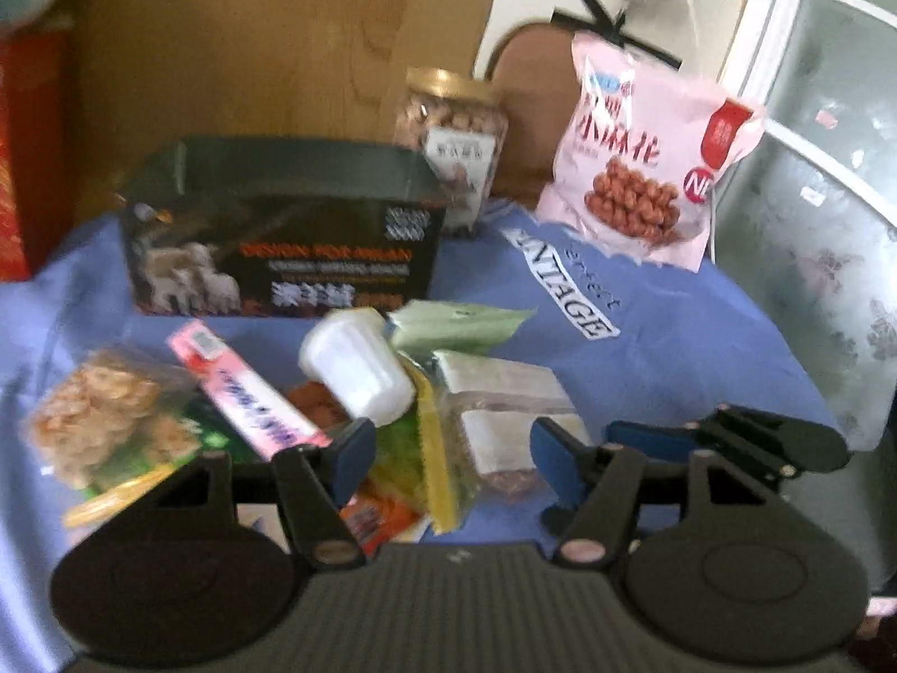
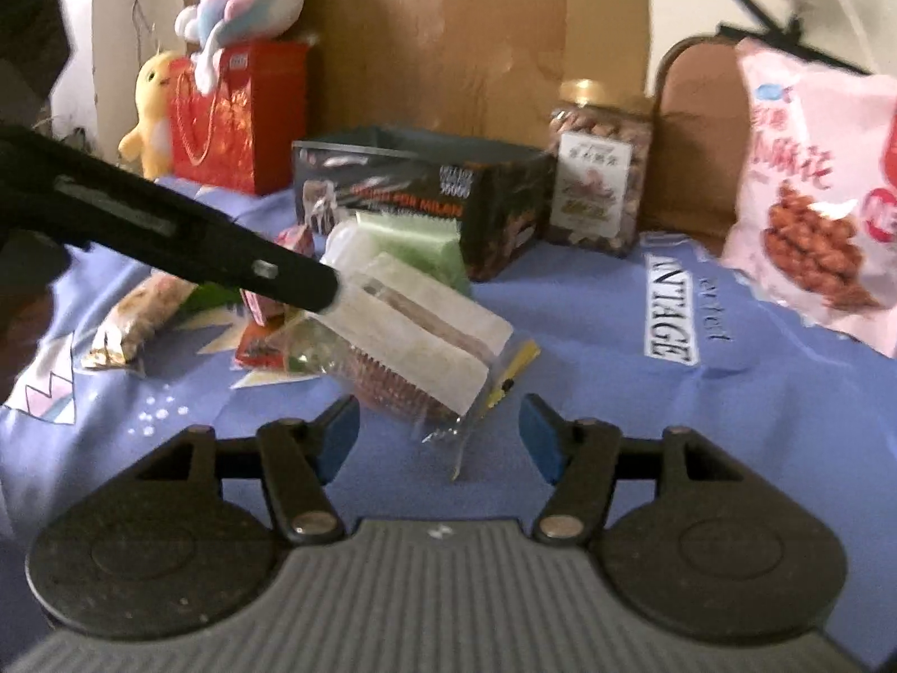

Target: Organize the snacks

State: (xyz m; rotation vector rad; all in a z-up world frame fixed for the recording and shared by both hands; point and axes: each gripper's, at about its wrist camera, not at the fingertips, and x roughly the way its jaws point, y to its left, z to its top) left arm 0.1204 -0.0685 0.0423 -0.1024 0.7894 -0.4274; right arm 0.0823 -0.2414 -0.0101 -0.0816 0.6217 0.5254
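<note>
Left wrist view first: the left gripper (image 1: 451, 448) hangs over the snack pile with its blue pads spread wide, gripping nothing, a clear packet with white labels (image 1: 504, 415) lying between and just beyond the pads. Take the dark box (image 1: 286, 224) as the landmark: the pile sits on the blue cloth (image 1: 701, 347) right in front of it, with a white cup (image 1: 359, 370), a green packet (image 1: 454, 325), a pink stick pack (image 1: 246, 398) and a bag of cookies (image 1: 101, 420). Behind the box's right end stands a jar of nuts (image 1: 448, 146), and well to the right of the box leans a pink snack bag (image 1: 644, 162). Over in the right wrist view, the right gripper (image 2: 440, 437) is wide open too, empty, with the clear packet's corner just ahead.
</note>
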